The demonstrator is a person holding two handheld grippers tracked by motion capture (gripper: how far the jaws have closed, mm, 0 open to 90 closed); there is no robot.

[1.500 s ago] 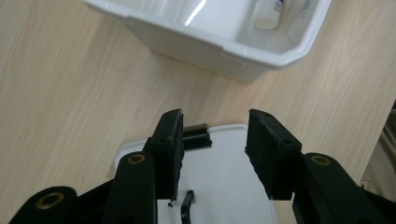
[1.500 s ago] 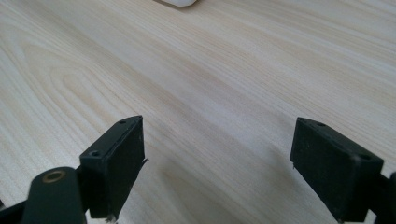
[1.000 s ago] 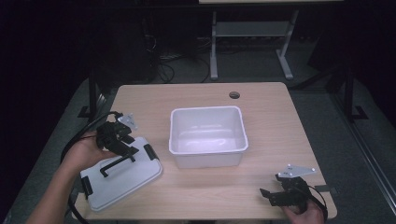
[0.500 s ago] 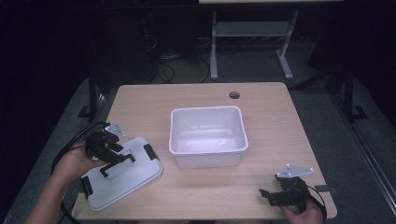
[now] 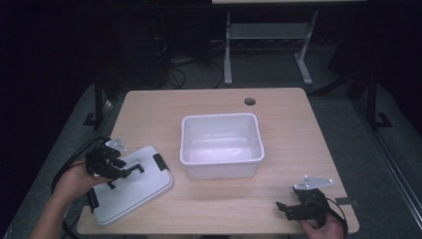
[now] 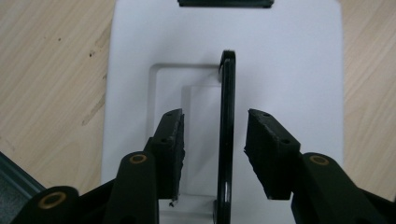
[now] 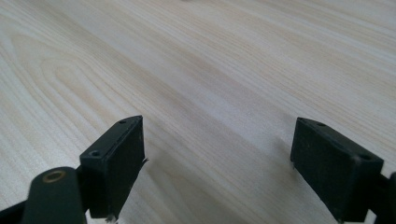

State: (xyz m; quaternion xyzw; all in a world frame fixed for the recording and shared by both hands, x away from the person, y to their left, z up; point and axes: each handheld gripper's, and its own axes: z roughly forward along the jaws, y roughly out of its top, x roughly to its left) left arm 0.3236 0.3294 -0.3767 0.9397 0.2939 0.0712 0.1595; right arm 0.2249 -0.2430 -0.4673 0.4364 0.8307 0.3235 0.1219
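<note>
Two claws, left claw (image 6: 212,154) closing astride thin black handle (image 6: 227,126), seemingly untouched, smooth white lid (image 6: 280,70), right claw (image 7: 217,163) wide.

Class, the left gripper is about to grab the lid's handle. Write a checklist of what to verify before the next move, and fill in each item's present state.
1. Handle stands between the jaws of the left gripper: ok.
2. Pads press on the handle: not ok; the jaws have just been closing, but gaps show on both sides.
3. Handle centred between the pads: not ok, it sits nearer the right-hand pad.
4. Lid lies flat on the table: ok.
5. Tub is open and empty: ok.
6. Right gripper is out of the way, jaws open over bare table: ok.
</note>
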